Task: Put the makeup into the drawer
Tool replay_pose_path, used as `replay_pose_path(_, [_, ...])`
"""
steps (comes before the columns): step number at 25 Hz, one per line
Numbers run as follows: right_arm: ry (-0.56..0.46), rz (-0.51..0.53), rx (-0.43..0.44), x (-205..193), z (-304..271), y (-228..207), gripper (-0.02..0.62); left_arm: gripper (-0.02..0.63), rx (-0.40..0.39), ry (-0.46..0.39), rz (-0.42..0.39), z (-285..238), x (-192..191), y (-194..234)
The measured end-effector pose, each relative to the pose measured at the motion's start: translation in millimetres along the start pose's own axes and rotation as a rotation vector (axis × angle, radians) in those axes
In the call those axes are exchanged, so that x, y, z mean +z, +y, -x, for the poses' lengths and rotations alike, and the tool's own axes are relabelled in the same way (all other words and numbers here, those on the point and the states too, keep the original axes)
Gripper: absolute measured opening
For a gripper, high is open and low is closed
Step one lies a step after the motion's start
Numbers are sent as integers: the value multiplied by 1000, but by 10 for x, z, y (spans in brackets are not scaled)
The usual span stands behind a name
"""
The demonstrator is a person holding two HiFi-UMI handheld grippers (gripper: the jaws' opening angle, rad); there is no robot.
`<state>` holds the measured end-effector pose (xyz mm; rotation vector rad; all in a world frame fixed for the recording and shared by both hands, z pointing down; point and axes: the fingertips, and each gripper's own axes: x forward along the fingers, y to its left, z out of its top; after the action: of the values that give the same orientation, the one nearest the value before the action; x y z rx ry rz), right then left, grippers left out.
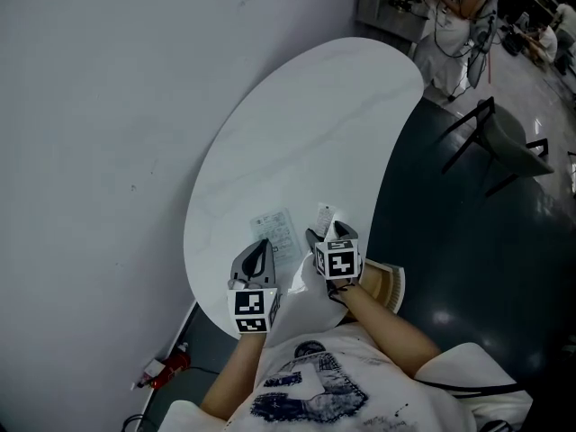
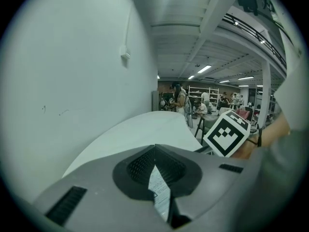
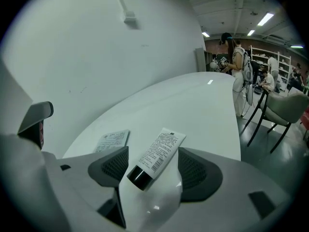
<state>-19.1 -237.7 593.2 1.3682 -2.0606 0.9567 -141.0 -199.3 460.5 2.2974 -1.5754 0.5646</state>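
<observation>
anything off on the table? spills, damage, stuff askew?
Nothing stands out. The tube lies flat on the white table between the open jaws of the right gripper; a printed packet lies flat to its left. No spill or damage visible.

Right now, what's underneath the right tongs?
A white, black-capped tube lies on the white table between the open right tongs. Its underside is hidden.

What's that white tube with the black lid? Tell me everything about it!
The tube is white and looks like soft plastic, with small dark print and a barcode on its side, a flat end and a round black cap. It lies on the white table, cap nearest the right gripper, between its open jaws, which do not seem to press it.
</observation>
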Motion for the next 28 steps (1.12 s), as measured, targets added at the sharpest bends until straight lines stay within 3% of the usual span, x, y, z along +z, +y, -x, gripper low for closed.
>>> replay_pose_path(18, [84, 84, -33, -124, -178, 25, 319, 48, 5, 20, 23, -71, -80, 73])
replay_pose_path(28, [82, 112, -77, -136, -142, -28, 219, 48, 12, 18, 29, -6, -113, 125])
